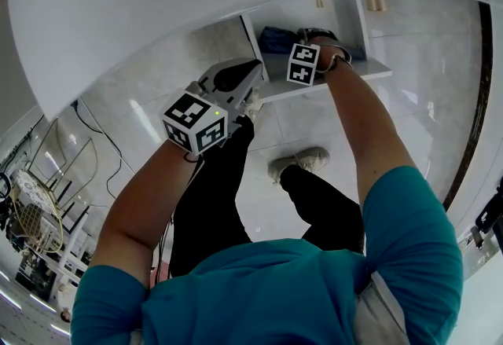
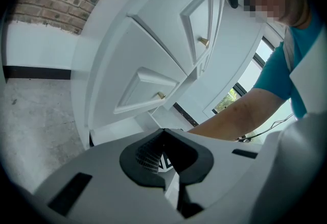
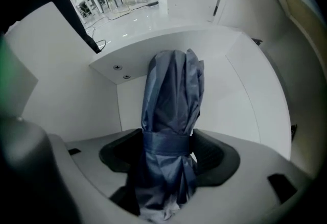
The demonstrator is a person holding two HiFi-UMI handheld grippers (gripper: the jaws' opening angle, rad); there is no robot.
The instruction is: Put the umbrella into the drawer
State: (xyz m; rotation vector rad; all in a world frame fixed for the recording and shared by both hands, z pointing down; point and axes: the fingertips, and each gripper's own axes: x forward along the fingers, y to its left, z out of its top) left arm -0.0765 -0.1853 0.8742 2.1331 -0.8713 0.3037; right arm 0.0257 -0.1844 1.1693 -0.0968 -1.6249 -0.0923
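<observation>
Fingers point(image 3: 212, 154) of the right gripper point(image 3: 168, 152) clamp the one folded blue umbrella point(image 3: 171, 90) inside the white drawer point(image 3: 250, 110), while the left gripper point(image 2: 163, 136) waits outside, fingers together and empty.

Head view: high up, facing steeply down over the teal shoulders, drawer point(image 1: 357, 72) small at upper centre. Right gripper view: inside that drawer point(image 3: 245, 100), very near, umbrella point(image 3: 171, 95) filling centre; head view shares the umbrella point(image 1: 277, 40). Left gripper view: rolled, near, facing the cabinet doors point(image 2: 153, 65).
</observation>
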